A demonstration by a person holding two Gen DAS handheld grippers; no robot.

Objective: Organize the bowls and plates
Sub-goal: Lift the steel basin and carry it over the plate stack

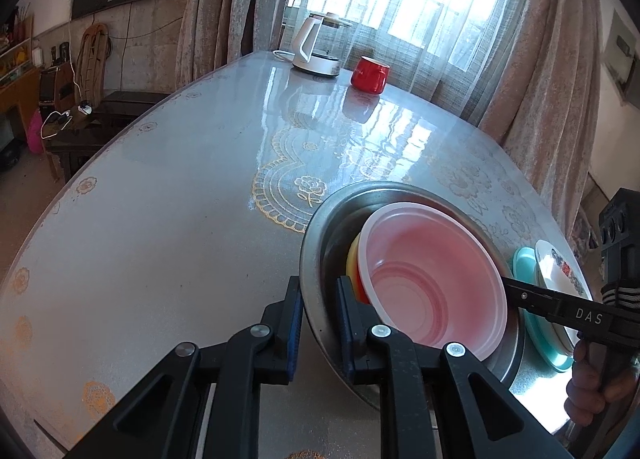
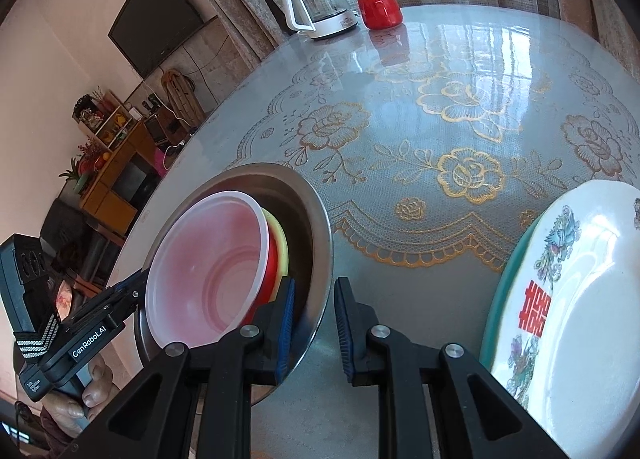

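Observation:
A steel basin sits on the table with a pink bowl nested over a red bowl and a yellow bowl. My left gripper is open, its jaws straddling the basin's near rim. My right gripper is open and straddles the basin's opposite rim; it also shows in the left wrist view. A white decorated plate lies on a teal plate to the right.
A white kettle and a red cup stand at the table's far edge by the curtains. The table has a glossy lace-patterned cover. Furniture stands beyond the left edge.

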